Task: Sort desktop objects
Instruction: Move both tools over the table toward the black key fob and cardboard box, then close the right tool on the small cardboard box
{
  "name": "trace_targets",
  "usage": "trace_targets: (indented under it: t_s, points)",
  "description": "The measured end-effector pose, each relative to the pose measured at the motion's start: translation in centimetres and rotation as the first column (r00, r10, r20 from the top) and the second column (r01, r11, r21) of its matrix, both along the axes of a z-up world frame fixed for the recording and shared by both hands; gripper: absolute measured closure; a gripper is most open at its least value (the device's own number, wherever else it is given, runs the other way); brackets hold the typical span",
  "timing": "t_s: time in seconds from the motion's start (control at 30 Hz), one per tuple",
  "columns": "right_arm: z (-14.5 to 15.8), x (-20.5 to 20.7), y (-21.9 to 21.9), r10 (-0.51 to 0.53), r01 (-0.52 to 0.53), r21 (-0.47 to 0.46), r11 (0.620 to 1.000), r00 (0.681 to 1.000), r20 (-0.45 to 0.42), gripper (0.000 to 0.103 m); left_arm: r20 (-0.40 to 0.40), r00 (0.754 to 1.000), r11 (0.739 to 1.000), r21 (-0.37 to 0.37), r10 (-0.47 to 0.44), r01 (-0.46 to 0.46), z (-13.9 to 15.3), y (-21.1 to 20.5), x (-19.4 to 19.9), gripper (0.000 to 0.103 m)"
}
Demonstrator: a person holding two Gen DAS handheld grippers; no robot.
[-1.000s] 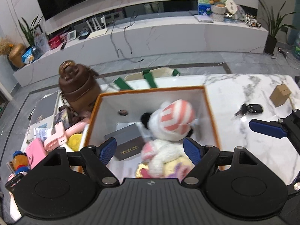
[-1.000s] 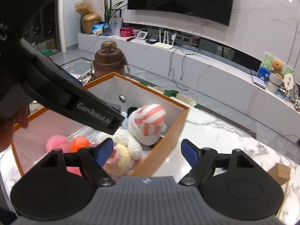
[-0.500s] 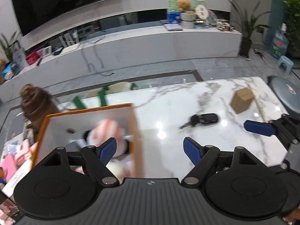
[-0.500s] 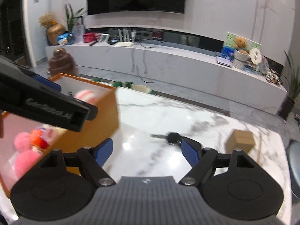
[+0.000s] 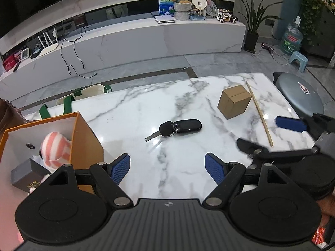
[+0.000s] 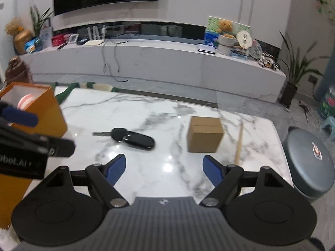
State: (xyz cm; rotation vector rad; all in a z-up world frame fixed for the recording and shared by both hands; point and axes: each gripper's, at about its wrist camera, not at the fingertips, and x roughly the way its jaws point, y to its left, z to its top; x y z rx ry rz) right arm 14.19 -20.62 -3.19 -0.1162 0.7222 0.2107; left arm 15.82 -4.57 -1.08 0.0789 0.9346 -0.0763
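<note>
A black car key with fob (image 5: 178, 128) lies mid-table on the white marble table (image 5: 146, 108); it also shows in the right wrist view (image 6: 129, 139). A small cardboard box (image 5: 234, 101) (image 6: 205, 134) and a thin wooden stick (image 5: 259, 113) (image 6: 238, 144) lie to its right. An orange storage box (image 5: 83, 140) (image 6: 44, 113) at the left holds a striped plush toy (image 5: 55, 148) and a dark grey case (image 5: 26, 175). My left gripper (image 5: 167, 168) and right gripper (image 6: 164, 168) are both open and empty, above the table's near side.
A grey round stool (image 5: 299, 96) (image 6: 309, 159) stands off the table's right end. A cream bag with green handles (image 5: 83, 96) sits behind the table's far edge. A brown bag (image 6: 15, 73) stands at the far left. A long white TV bench (image 5: 125, 41) runs along the back.
Both grippers have swung right, away from the orange box, toward the table's middle. The key, cardboard box and stick have come into view. Both stay open.
</note>
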Motion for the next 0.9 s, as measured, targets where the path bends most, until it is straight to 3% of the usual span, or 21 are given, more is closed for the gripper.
trace_targets:
  t_s: [0.43, 0.73, 0.9]
  points:
    - [-0.2, 3.7, -4.7, -0.16, 0.16, 0.059, 0.985, 0.987, 0.002, 0.019, -0.113, 0.994, 0.997, -0.071, 0.005, -0.013, -4.5, -1.1, 4.8, 0.01]
    - [-1.1, 6.6, -5.9, -0.263, 0.256, 0.191, 0.948, 0.965, 0.015, 0.013, -0.126, 0.99, 0.998, -0.016, -0.064, 0.063, -6.9, -2.2, 9.2, 0.01]
    - [-2.1, 7.9, -6.6, -0.298, 0.292, 0.187, 0.938, 0.955, 0.003, 0.013, -0.143, 0.98, 0.987, 0.058, -0.139, 0.148, -8.5, -2.7, 11.1, 0.01]
